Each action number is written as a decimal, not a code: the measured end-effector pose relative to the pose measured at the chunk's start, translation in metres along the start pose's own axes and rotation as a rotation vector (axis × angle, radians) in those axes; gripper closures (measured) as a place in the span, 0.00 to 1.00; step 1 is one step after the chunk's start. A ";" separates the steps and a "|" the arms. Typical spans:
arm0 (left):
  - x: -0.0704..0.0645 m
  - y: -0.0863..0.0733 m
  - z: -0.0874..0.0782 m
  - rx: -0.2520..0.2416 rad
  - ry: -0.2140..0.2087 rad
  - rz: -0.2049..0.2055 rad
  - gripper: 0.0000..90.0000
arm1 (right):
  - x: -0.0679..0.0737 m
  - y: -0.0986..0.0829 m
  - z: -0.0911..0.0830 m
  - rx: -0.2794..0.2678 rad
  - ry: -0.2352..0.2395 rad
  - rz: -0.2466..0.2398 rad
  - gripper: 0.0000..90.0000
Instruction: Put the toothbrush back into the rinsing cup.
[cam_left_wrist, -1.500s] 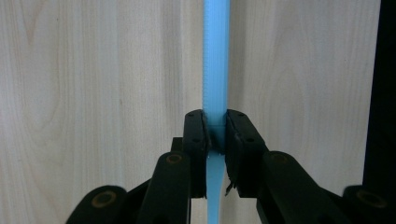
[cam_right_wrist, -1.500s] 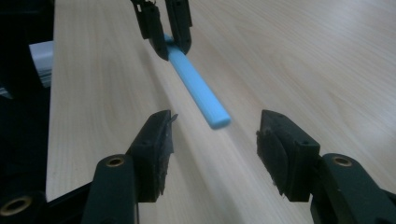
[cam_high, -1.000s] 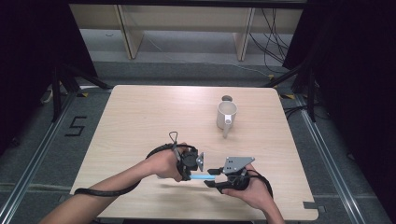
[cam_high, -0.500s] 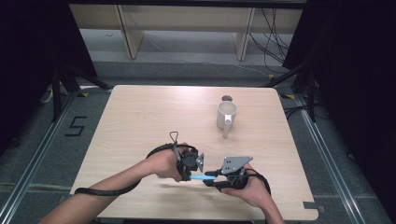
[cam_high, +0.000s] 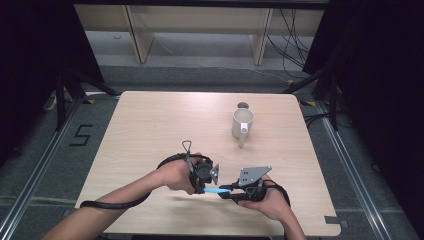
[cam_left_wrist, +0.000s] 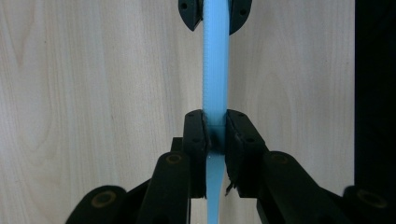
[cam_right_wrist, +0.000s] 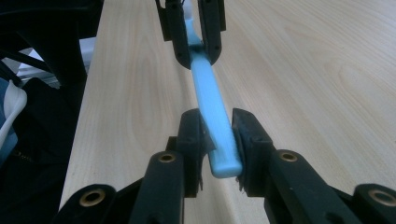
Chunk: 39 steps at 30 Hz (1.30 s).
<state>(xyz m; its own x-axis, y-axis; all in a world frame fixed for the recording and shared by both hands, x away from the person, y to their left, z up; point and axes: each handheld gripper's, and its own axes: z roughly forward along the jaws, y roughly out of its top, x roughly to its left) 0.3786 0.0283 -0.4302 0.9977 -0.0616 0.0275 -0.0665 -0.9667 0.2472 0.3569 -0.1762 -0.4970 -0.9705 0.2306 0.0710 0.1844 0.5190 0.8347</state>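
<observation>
A light blue plastic stick hangs just above the table's front part, held at both ends. In the left gripper view my left gripper is shut on one end of the stick, and the right gripper's jaws clamp the far end at the top. In the right gripper view my right gripper has its pads around the stick's blunt end, while the left gripper grips farther along. In the high view the left gripper and right gripper face each other, tips close together.
A white mug stands upright at the back right of the wooden table, its handle toward the person. A small dark round thing lies just behind it. Black cables trail from both grippers along the forearms.
</observation>
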 end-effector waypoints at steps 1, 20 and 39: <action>0.000 0.000 0.000 -0.002 -0.001 0.002 0.87 | 0.000 0.000 0.000 -0.001 0.005 -0.002 0.83; 0.004 -0.001 -0.003 -0.035 0.012 0.028 0.85 | 0.000 0.001 -0.003 -0.010 0.028 -0.016 0.88; -0.006 -0.049 -0.056 -0.616 0.288 -0.324 0.50 | 0.000 0.005 -0.055 -0.274 -0.424 0.063 0.88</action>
<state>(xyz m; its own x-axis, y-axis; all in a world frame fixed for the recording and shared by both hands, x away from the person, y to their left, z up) 0.3754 0.0902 -0.3885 0.9316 0.3515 0.0929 0.1510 -0.6064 0.7807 0.3495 -0.2189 -0.4633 -0.7998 0.5978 -0.0549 0.1378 0.2719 0.9524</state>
